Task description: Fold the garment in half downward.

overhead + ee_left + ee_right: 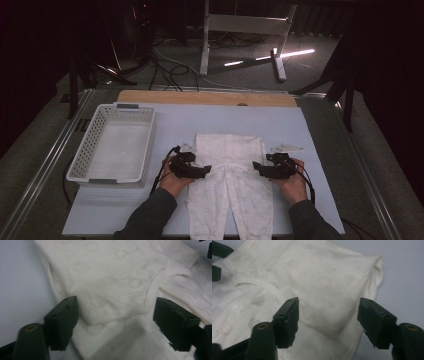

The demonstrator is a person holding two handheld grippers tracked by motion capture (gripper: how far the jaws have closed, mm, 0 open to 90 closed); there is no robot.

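Forearms in dark sleeves come in from the bottom edge, one gripper per hand. Garment [231, 180] lies flat on the pale blue mat [310, 130], roughly centre, long axis running from near edge to far edge: two legs point toward the person, folded upper part points away. Cream knit, faint cloud print, stitched seams, ribbed neckline band, row of snaps down the front. No readable label or writing.

Left to right:
- White plastic basket [95, 135], perforated walls, rectangular, on the mat's left side, well apart from the garment.
- left gripper [207, 169] at the garment's left edge, about mid-length. Left gripper view: jaws stand wide apart, folded sleeve corner lying between them, pads not pressing on the cloth. Nothing held.
- right gripper [256, 165] at the garment's right edge, mirror position. Right gripper view: jaws apart, folded corner of fabric between them, gap visible on both sides. Nothing held.

Wooden board [205, 97] runs along the mat's far edge.
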